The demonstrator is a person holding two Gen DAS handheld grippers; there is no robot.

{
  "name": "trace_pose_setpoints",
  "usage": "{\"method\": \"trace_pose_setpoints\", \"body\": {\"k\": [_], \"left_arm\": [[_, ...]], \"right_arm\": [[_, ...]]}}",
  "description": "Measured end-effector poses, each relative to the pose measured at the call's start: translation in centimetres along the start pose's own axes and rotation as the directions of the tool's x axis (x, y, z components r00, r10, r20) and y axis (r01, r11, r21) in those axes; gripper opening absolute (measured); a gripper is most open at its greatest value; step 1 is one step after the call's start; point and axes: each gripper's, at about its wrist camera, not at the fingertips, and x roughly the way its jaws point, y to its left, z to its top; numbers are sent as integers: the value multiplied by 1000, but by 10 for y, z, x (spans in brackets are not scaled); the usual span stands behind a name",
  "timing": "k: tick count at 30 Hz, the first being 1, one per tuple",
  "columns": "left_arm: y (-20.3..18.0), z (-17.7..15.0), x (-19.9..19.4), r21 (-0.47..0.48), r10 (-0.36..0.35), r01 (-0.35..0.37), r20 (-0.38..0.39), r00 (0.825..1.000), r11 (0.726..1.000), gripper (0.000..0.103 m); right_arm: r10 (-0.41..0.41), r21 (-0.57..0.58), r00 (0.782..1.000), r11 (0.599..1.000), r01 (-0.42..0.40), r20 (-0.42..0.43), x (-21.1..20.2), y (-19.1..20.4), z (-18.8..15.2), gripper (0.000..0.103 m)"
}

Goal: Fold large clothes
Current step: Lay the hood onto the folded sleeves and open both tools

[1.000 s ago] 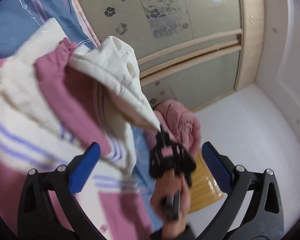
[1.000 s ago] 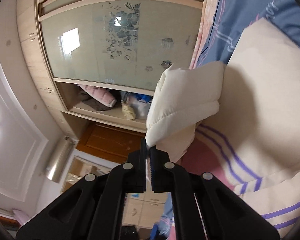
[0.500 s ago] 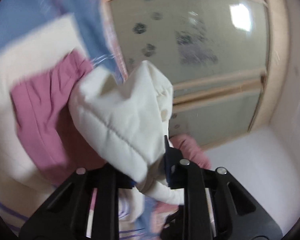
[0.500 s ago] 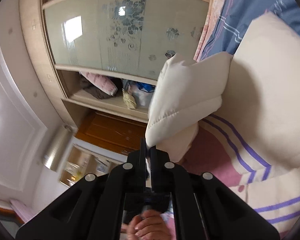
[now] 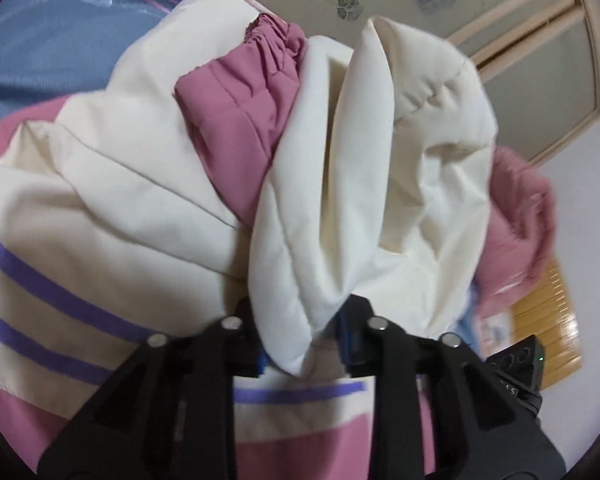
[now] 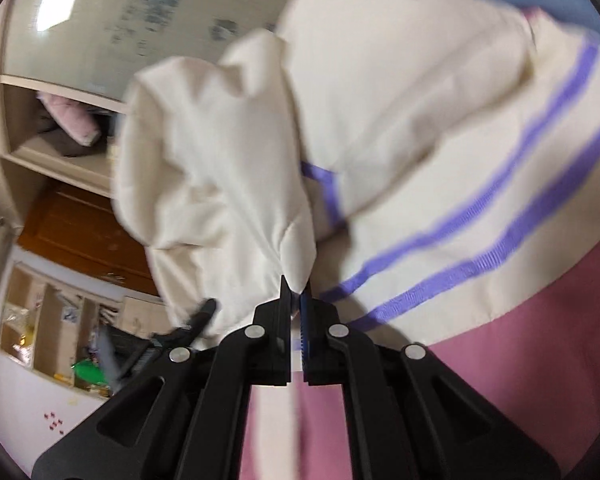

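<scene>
My left hand-held gripper [image 5: 304,344], jaws just reopened slightly, clamps a cream fold of the padded jacket [image 5: 364,200] at frame centre; my right hand-held gripper [image 6: 296,300] pinches another corner, fully closed. I judge I'm mid-fold: next, lower both corners evenly onto the jacket's striped body.

jacket [image 5: 148,216]: matt quilted cloth | wardrobe door [image 6: 112,20]: frosted glass | left gripper [image 5: 306,344]: matt black plastic

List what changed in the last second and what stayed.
The left gripper, wide open a second ago, closed on the cream sleeve; its jaws just eased slightly wider, the fold still between them. The right gripper stayed clamped on the sleeve's edge. The jacket stayed on the bed.
</scene>
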Motion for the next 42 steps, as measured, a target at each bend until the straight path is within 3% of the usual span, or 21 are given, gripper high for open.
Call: {"method": "trace_pose_setpoints", "body": {"k": [5,7,8,9,10,11,12,15,19,23,25,27,29,33,36,38,42], "left_arm": [[-8,-1,6,96,28,-33,47,999,995,51],[-15,-5,6,143,16,-24,57,998,989,68],[-17,-13,1,161,-3,-6,56,998,987,76],[-20,-15,-1,180,-33,24,51,998,983,91],[-22,-18,-3,197,-49,38,48,998,980,99],[-22,-22,-6,203,-55,43,54,997,978,101],[-23,-22,-9,203,-52,38,60,997,978,101],[-24,-29,-21,176,4,-17,76,997,984,101],[-31,-55,-66,219,127,-145,93,987,965,101],[-41,-93,-122,277,182,-218,151,972,936,101],[-44,-116,-151,318,223,-279,202,954,906,101],[-48,-149,-182,387,298,-381,257,919,840,101],[-43,-178,-204,412,383,-467,273,883,782,101],[-26,-223,-250,401,426,-469,197,883,787,101],[-28,-249,-292,412,453,-510,234,860,755,101],[-31,-261,-319,398,446,-514,256,858,760,101],[-42,-275,-355,382,420,-500,276,865,777,101]], "right_arm": [[-63,-126,998,990,66,29,12,3,2,3],[-49,-139,998,989,53,35,12,3,2,7],[-40,-146,999,988,45,37,11,4,3,13],[-10,-154,999,988,15,34,10,5,3,23],[8,-160,999,987,-2,33,10,6,2,28],[28,-173,999,985,-22,35,8,8,1,41],[60,-203,997,978,-52,37,4,10,-4,56],[76,-281,996,958,-60,48,-7,23,-18,84],[80,-292,995,954,-61,53,-35,25,-37,90],[110,-275,992,957,-90,60,-78,26,-69,90],[102,-306,992,949,-76,71,-107,24,-97,92],[88,-359,991,932,-47,98,-132,33,-125,93],[42,-460,986,887,36,159,-165,42,-166,97],[-26,-590,960,785,192,277,-222,44,-241,100],[-81,-658,917,671,340,391,-260,49,-288,102],[-97,-667,882,618,416,460,-285,54,-308,102],[-139,-638,852,605,476,504,-322,60,-317,102]]}}
